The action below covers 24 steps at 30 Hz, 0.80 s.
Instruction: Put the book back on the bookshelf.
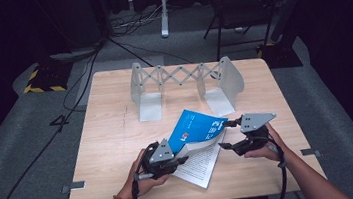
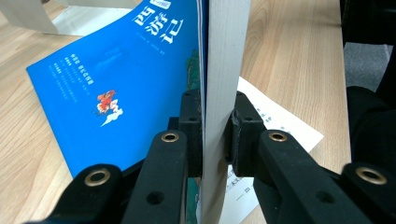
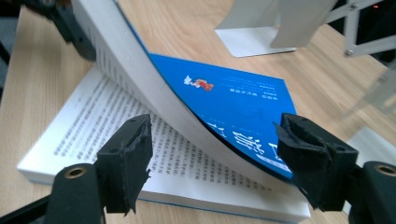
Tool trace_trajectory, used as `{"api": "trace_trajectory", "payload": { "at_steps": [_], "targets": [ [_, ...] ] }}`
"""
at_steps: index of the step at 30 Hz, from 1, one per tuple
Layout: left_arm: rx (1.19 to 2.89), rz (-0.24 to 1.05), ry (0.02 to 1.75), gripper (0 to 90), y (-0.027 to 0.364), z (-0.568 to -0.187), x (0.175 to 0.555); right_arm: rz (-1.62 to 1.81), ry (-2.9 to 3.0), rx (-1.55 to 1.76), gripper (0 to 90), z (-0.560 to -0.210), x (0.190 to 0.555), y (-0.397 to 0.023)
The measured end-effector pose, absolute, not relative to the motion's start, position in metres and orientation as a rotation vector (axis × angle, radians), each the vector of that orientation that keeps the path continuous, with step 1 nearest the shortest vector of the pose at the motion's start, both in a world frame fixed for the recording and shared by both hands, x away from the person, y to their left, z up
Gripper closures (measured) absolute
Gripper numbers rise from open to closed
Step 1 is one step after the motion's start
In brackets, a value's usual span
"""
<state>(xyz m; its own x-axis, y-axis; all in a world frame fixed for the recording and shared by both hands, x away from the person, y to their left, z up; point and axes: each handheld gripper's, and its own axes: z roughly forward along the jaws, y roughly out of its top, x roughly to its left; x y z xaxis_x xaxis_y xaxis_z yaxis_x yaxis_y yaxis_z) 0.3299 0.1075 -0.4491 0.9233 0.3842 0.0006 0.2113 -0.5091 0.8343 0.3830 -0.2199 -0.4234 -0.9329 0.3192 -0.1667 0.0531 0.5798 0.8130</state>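
On the desk (image 1: 118, 136), the left gripper (image 2: 215, 135) pinches a thick block of the blue paperback's (image 1: 195, 127) pages and front cover, lifted off the open lower pages. The right gripper (image 3: 215, 154) stands spread beside the spine. Fold the block over slowly, with the right gripper steadying the lower half.

Paperback book (image 1: 197, 142) with blue cover is lying open near the front middle of the table. Its cover and a thick sheaf of pages (image 2: 223, 70) are standing lifted and curving upward, while the remaining printed pages (image 3: 140, 154) are lying flat beneath.
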Motion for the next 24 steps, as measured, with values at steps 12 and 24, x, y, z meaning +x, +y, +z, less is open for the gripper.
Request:
{"api": "trace_trajectory", "payload": {
  "at_steps": [12, 24],
  "targets": [
    [2.094, 0.183, 0.463, 77.4, 0.139, -0.453, 0.332, 1.171, 2.610, 0.230, 39.2, -0.462, 0.428, -0.204],
    [2.202, 0.404, 0.625, 48.6, 0.150, -0.467, 0.314, 1.128, 2.523, 0.044, 65.3, -0.455, 0.408, -0.192]
  ]
}}
